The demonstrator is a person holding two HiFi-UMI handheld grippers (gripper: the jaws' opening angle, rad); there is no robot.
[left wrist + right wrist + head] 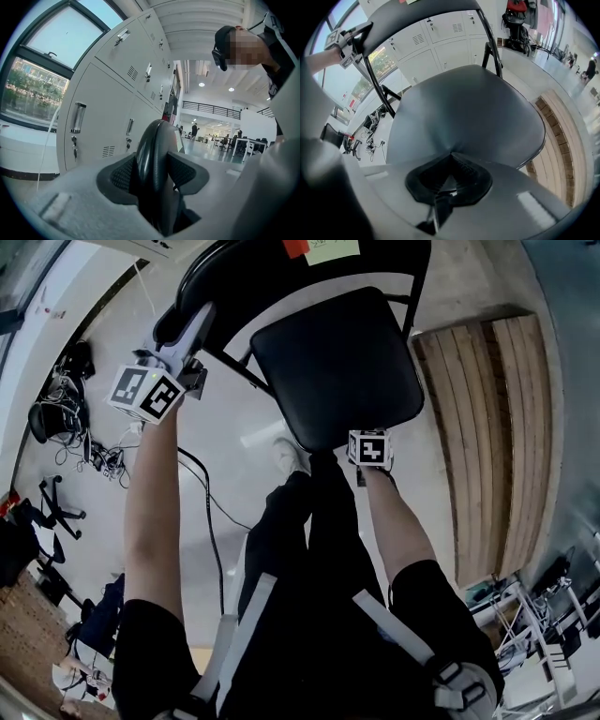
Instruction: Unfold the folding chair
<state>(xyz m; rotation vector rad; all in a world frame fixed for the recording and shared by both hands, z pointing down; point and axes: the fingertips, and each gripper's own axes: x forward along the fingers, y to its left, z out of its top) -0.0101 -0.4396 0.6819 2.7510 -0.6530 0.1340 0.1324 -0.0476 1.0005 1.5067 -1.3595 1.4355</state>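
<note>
Seat [337,362] front edge pinched, backrest [152,159] rim clamped

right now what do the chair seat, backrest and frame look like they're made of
The seat is likely padded vinyl or faux leather, black with a soft sheen; it dimples where the shut right gripper presses it. The backrest may be the same cover or smooth plastic; its edge is glossy. The frame is thin black tube, probably painted steel.

Grey lockers [112,93] beside a large window [40,75], wooden floor slats [487,437] (tangled cables [94,454] well apart)
</note>
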